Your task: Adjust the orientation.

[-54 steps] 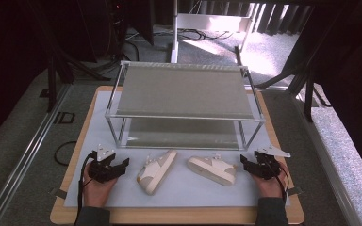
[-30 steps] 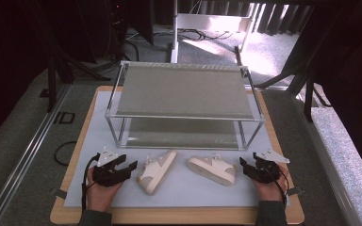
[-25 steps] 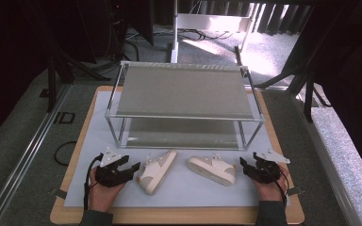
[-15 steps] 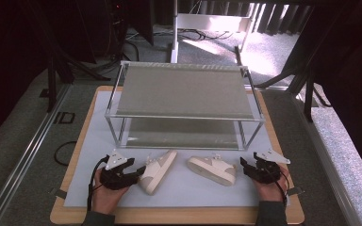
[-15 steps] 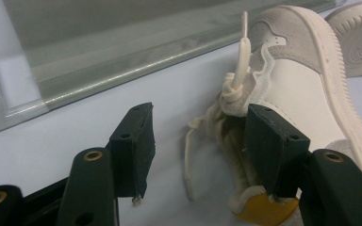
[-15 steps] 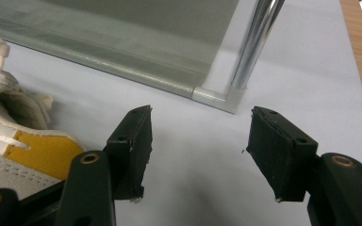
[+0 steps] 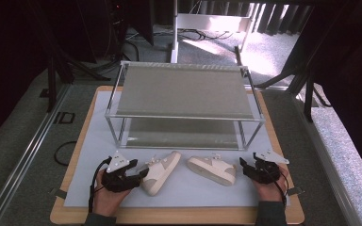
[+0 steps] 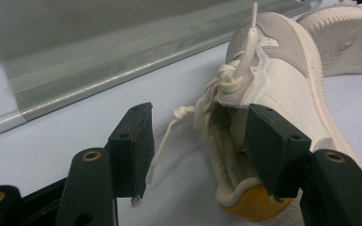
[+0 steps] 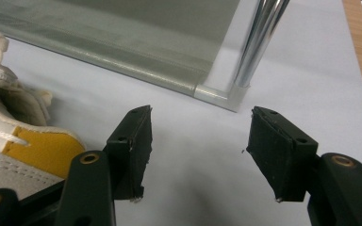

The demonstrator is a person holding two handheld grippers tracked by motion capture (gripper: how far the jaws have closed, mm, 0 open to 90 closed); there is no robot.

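Note:
Two cream shoes lie on the white mat [image 7: 188, 193]. The left shoe [image 7: 161, 170] points its toe toward the rack, heel nearest me. My left gripper [image 7: 140, 175] is at that heel, open. In the left gripper view its jaws [image 8: 202, 136] straddle the shoe's [image 8: 283, 89] near collar: one pad over the yellow-lined opening, the other outside beside a loose lace, neither pressing. The right shoe [image 7: 212, 169] lies crosswise, and its sole [image 8: 353, 37] faces the left shoe. My right gripper [image 7: 245, 165] stands open and empty just right of it, the shoe's heel [image 9: 14, 141] at its left jaw.
A two-shelf metal rack [image 7: 184, 117] stands behind the shoes, and its front right leg [image 9: 257, 42] rises just ahead of my right gripper. The mat rests on a wooden board [image 7: 169, 215]. Dark stands and cables ring the table.
My left gripper has slid right across the mat, from well clear of the left shoe up to its heel. The right gripper and both shoes have stayed put.

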